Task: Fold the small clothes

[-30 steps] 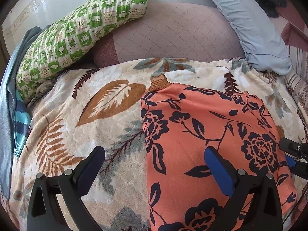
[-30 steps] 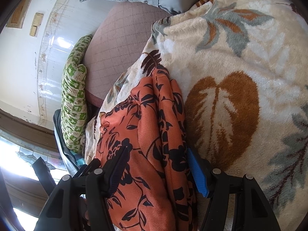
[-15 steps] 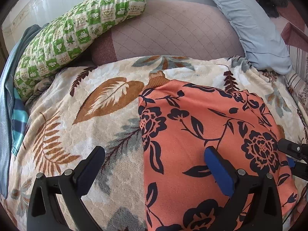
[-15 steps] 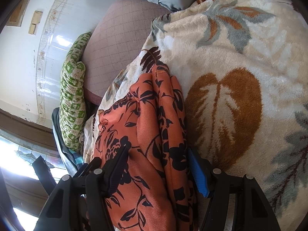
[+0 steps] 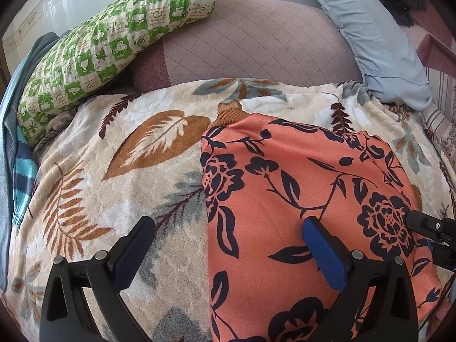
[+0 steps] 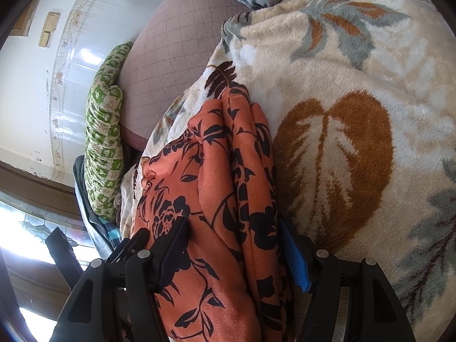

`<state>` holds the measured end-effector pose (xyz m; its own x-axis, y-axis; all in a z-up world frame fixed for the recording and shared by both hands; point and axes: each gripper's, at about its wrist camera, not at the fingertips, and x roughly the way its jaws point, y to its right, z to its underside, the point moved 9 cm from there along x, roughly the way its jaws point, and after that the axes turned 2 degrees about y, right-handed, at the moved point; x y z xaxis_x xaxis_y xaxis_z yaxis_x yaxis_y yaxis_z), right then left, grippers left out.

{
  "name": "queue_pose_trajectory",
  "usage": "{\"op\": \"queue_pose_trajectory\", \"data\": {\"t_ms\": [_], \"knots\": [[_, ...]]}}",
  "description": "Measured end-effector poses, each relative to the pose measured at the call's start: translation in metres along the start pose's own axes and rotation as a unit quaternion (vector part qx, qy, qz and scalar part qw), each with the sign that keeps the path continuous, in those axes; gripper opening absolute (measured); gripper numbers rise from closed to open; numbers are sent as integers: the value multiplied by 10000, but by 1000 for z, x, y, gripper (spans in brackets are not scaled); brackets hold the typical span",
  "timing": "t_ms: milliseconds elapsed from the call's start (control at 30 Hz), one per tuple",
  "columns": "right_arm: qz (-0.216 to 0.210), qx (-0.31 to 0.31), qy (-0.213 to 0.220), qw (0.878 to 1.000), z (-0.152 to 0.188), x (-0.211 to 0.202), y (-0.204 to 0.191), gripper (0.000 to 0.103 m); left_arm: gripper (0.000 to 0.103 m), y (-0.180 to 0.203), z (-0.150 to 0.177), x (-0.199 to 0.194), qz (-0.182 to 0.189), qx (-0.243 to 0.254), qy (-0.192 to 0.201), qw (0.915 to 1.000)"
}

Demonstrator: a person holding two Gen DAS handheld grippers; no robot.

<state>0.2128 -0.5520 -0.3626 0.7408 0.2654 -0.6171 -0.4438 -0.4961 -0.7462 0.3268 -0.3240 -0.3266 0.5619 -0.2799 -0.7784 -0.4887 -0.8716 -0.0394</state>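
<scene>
An orange garment with black flowers (image 5: 299,199) lies folded on a leaf-patterned blanket (image 5: 136,165); its brown ribbed collar (image 5: 229,112) points to the far side. My left gripper (image 5: 228,245) is open and empty, straddling the garment's left folded edge. The garment also shows in the right wrist view (image 6: 222,199), bunched in folds. My right gripper (image 6: 233,253) has its jaws apart on either side of the garment's right edge, with cloth between them. The right gripper shows at the left view's right edge (image 5: 430,233).
A green checked pillow (image 5: 108,45) lies at the far left, a quilted pink cushion (image 5: 256,42) behind the blanket, and a pale blue pillow (image 5: 376,37) at the far right. Blue striped clothing (image 5: 20,176) lies off the blanket's left edge.
The left view has shifted slightly, so the garment sits a little lower and further left. The right gripper stays around the garment's edge; its jaws have not closed.
</scene>
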Motion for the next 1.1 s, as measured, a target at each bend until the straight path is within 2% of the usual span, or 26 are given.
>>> {"op": "queue_pose_trajectory", "data": {"t_ms": [733, 1100], "knots": [[-12, 72, -39, 10000, 4, 6, -1, 68, 103, 6, 4, 6, 168, -72, -61, 9998], [77, -101, -36, 9999, 4, 10, -4, 70, 103, 8, 5, 7, 157, -55, -51, 9998]]}}
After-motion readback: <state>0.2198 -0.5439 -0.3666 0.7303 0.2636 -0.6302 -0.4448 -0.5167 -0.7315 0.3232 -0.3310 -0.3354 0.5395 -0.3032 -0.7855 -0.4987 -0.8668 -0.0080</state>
